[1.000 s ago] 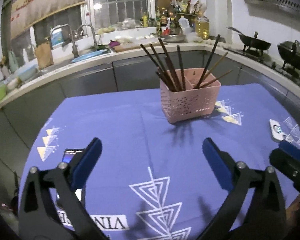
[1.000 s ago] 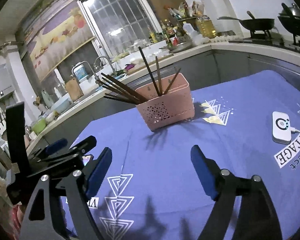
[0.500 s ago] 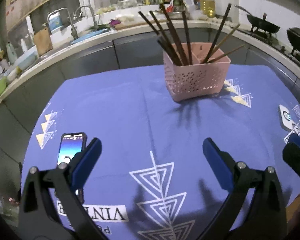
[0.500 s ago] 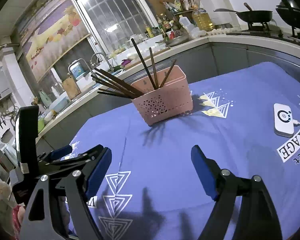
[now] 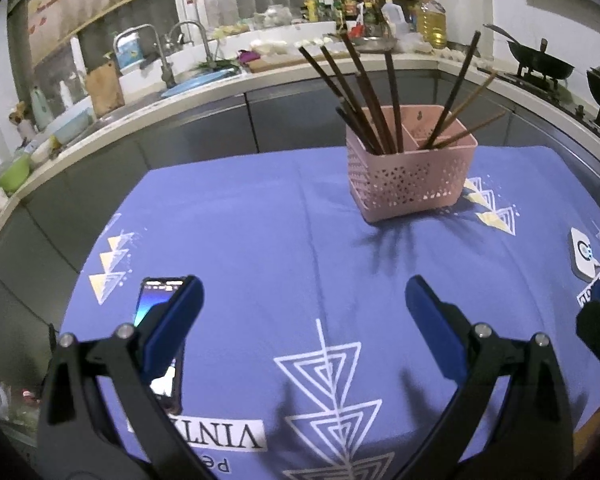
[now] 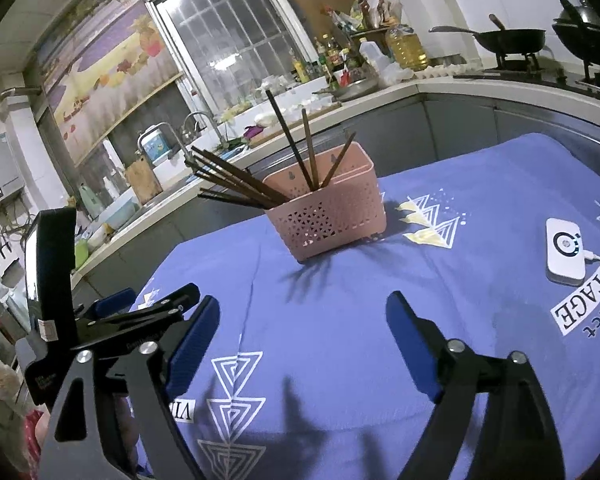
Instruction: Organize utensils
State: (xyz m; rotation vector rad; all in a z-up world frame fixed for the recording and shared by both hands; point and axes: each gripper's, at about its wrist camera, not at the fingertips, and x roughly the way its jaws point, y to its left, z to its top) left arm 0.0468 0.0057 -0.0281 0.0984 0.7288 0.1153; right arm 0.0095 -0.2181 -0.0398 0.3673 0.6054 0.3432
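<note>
Taking the pink basket (image 5: pixel 410 176) as my marker on the blue tablecloth (image 5: pixel 260 240), I start at the far left, where a phone (image 5: pixel 156 312) lies face up, screen lit, well to the left of the basket and nearer to me, partly behind the left finger of my left tongs (image 5: pixel 302 312). Those tongs hover over bare cloth short of the basket with their blue pads spread wide and nothing between them. The basket stands upright toward the far edge of the cloth, and the dark chopsticks (image 5: pixel 364 96) stand in it in two groups: a bunch leaning left in its left compartment, three leaning right in its right one. My right tongs (image 6: pixel 300 332) are also short of the basket, over the printed triangles; their jaws have just been opening further and stand wide apart, holding nothing. To the right of the basket, near the cloth's right edge, a small white device (image 6: pixel 564 252) lies flat with a cable running off it.
</note>
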